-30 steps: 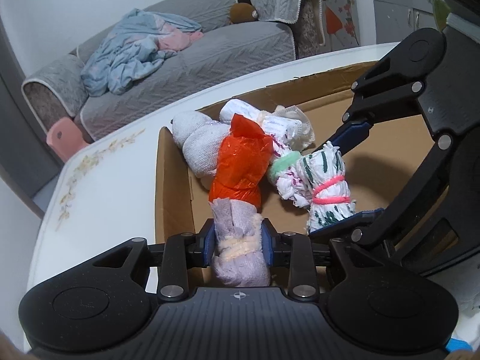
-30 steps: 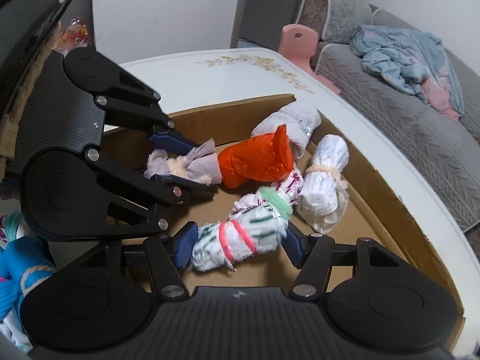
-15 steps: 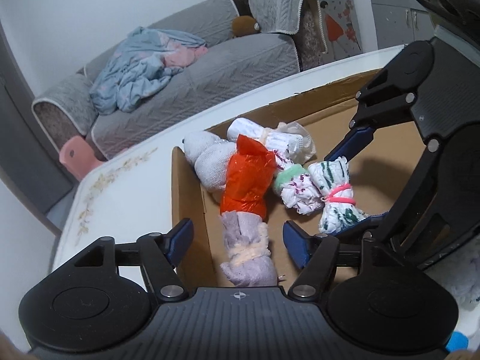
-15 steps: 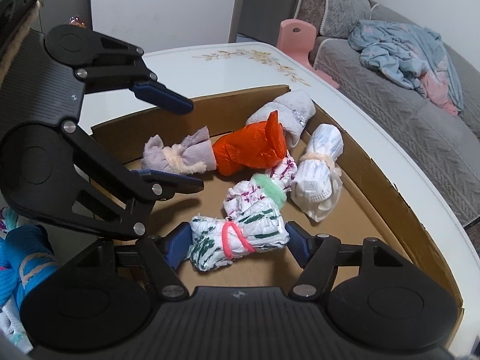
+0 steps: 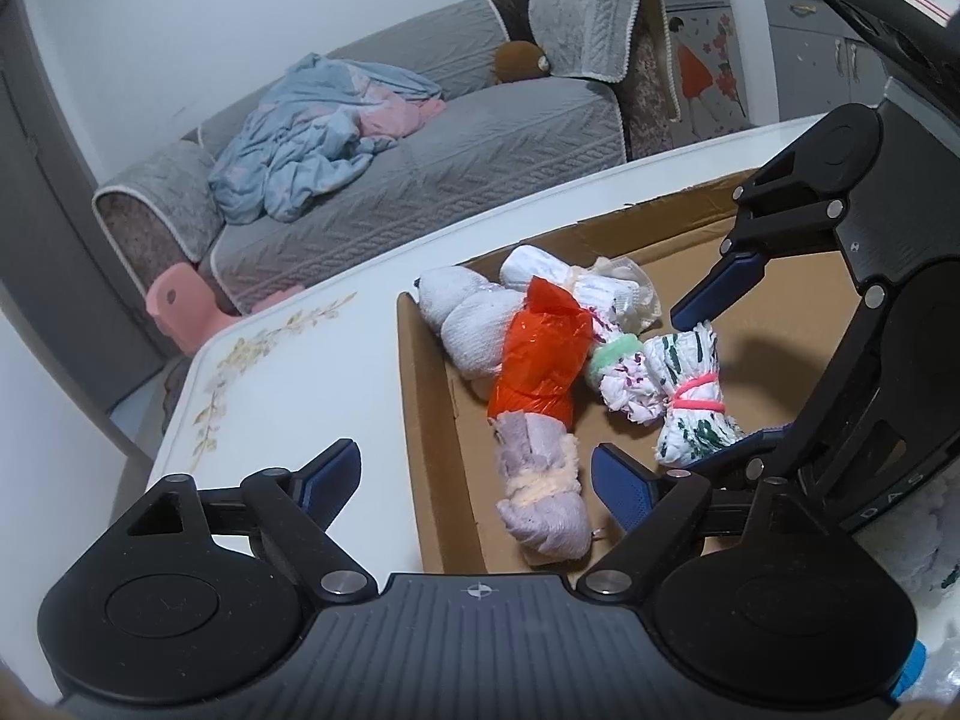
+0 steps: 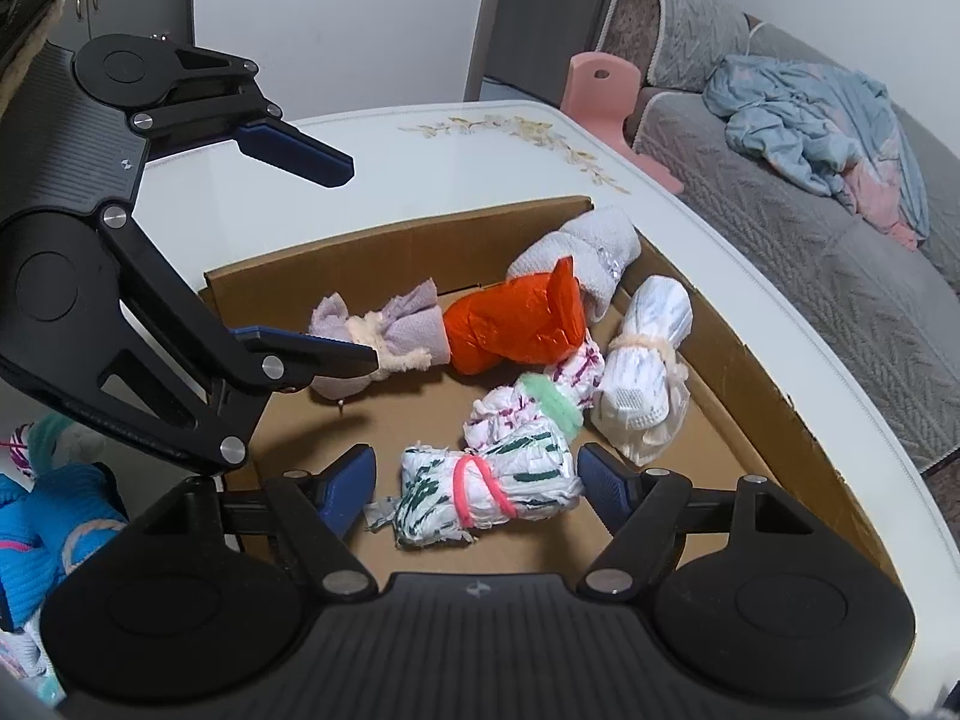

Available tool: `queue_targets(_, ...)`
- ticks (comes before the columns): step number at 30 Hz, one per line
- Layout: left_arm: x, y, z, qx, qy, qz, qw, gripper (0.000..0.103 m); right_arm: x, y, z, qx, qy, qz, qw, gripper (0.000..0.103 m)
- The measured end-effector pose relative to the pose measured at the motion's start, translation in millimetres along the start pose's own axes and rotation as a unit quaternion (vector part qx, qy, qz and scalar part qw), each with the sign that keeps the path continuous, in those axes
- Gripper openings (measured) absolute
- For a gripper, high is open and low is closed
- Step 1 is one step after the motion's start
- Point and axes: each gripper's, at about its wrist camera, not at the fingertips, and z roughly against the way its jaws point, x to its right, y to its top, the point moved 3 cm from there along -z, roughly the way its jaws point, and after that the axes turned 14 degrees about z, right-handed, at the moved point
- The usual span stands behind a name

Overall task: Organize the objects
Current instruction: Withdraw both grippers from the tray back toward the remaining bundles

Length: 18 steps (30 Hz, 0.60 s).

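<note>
An open cardboard box (image 6: 420, 240) on the white table holds several tied cloth bundles. A lilac bundle (image 5: 540, 480) lies along the box's left wall between the fingers of my left gripper (image 5: 474, 468). Its jaws are opening and the pads stand clear of the cloth. An orange bundle (image 5: 540, 360) lies just beyond it. My right gripper (image 6: 475, 468) straddles a green-and-white bundle with a pink band (image 6: 492, 486). Its jaws are opening too, with a gap on each side. Bundles in white (image 6: 642, 360) and purple print (image 6: 528, 402) lie further in.
The white table (image 5: 288, 396) carries a flower print beyond the box. A grey sofa (image 5: 480, 138) with blue clothes and a pink stool (image 6: 600, 90) stand past its edge. Blue knit bundles (image 6: 48, 516) lie outside the box at the left of the right wrist view.
My left gripper let go of the lilac bundle, spread wide and drew back and up. My right gripper's jaws widened off the green-and-white bundle, which now rests on the box floor.
</note>
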Motion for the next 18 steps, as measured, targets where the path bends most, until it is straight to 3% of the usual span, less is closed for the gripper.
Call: queue_targets(18,-6.6,0.4,30.1,0.004,-0.011,0.017,0.9998,0.091,-1.7,3.5,25.3,0.012,-0.019,-0.007,1.0,0.078)
